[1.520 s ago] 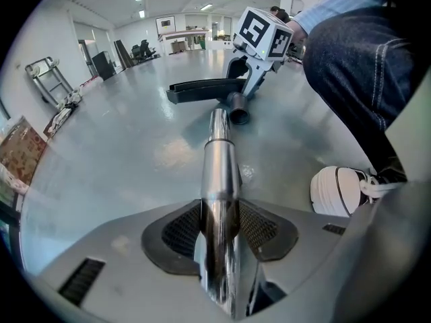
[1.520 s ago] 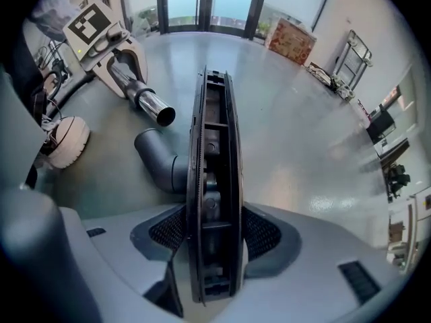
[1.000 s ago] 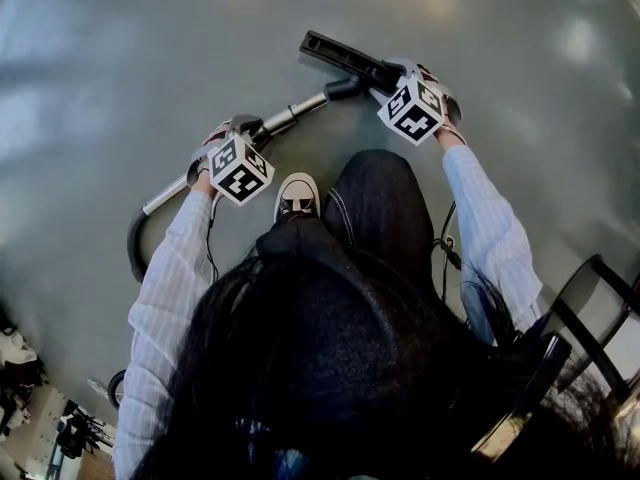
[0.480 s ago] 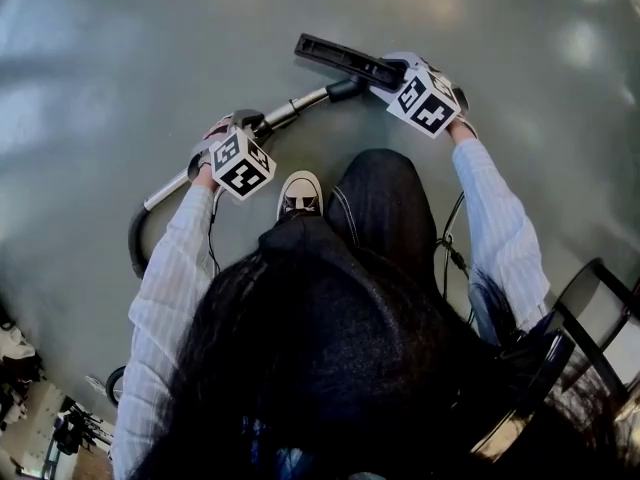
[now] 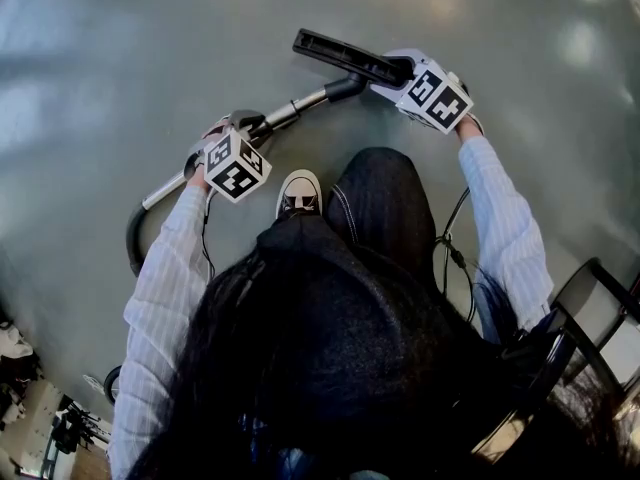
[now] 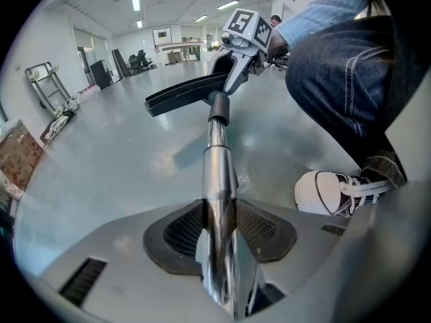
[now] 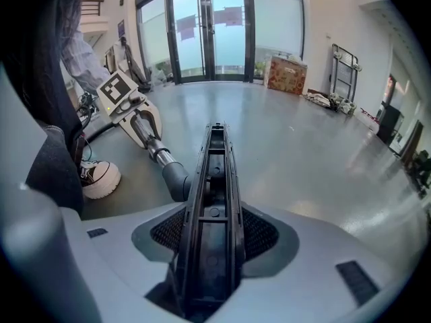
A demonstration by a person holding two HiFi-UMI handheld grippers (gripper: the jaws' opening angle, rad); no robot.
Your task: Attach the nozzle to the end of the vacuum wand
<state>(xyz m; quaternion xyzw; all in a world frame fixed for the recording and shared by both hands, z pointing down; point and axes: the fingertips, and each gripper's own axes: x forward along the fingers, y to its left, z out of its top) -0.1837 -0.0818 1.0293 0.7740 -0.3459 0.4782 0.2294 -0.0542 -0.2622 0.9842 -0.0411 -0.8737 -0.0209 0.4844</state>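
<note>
A glossy grey-green floor (image 5: 120, 48) fills a bright hall, with glass doors (image 7: 209, 25) far behind. Over it is the black nozzle (image 5: 340, 53), a long flat head whose elbow neck meets the end of the chrome vacuum wand (image 5: 295, 108). The right gripper (image 5: 392, 73) is clamped on one end of the nozzle, and the bar runs straight out between its jaws. Down the wand from the nozzle, the left gripper (image 5: 245, 126) has the tube between its pads, its jaws closing on it. Farther from the nozzle, past that grip, a black hose (image 5: 132, 243) curves away. On the person's side of the nozzle, a white shoe (image 5: 298, 193) and a jeans-clad knee (image 5: 385, 198) sit near the wand without touching it.
</note>
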